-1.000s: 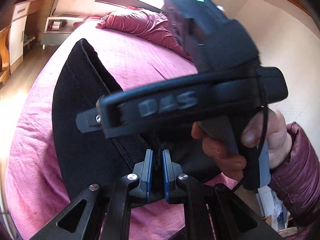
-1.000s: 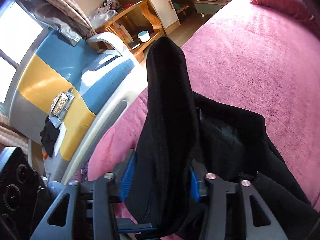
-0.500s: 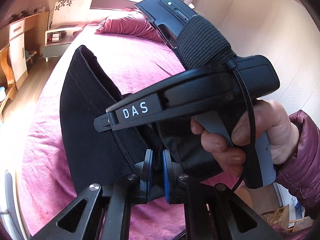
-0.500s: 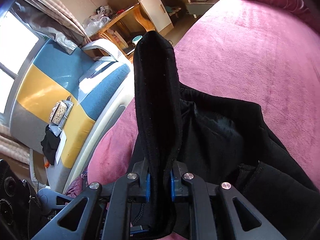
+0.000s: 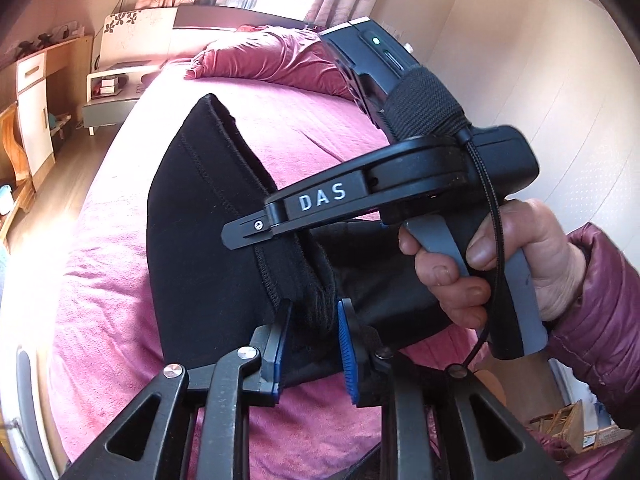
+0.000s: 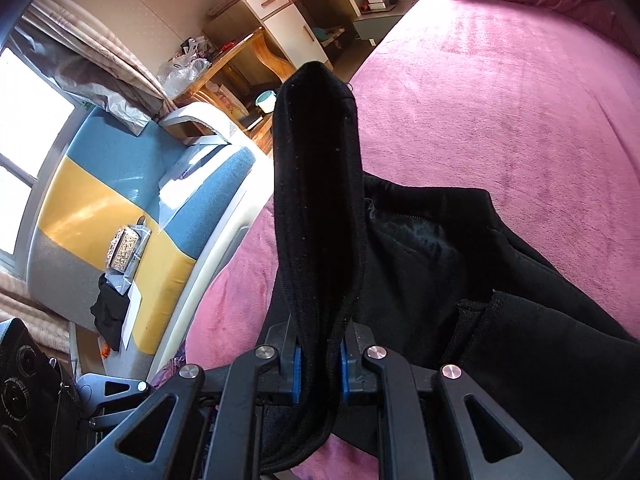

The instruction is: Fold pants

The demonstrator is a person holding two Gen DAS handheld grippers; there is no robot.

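The black pants (image 5: 208, 256) hang bunched over the pink bed (image 5: 120, 320). My left gripper (image 5: 312, 332) has its jaws slightly parted, with a fold of the pants still between the blue pads. The right gripper's body (image 5: 400, 184) and the hand holding it fill the right of the left wrist view. In the right wrist view my right gripper (image 6: 318, 360) is shut on a thick upright fold of the pants (image 6: 320, 200). The rest of the cloth (image 6: 460, 264) lies spread to the right on the bed (image 6: 500, 100).
A pink pillow (image 5: 272, 60) lies at the head of the bed. A white nightstand (image 5: 116, 92) and a wooden desk with cabinet (image 6: 280, 20) stand beyond the bed's edge. A blue and yellow chair (image 6: 120, 184) stands beside the bed on the left.
My right gripper closed on the pants fold a second ago and still holds it. My left gripper's jaws have opened a little around the cloth. The right gripper's body shifted slightly in the left view.
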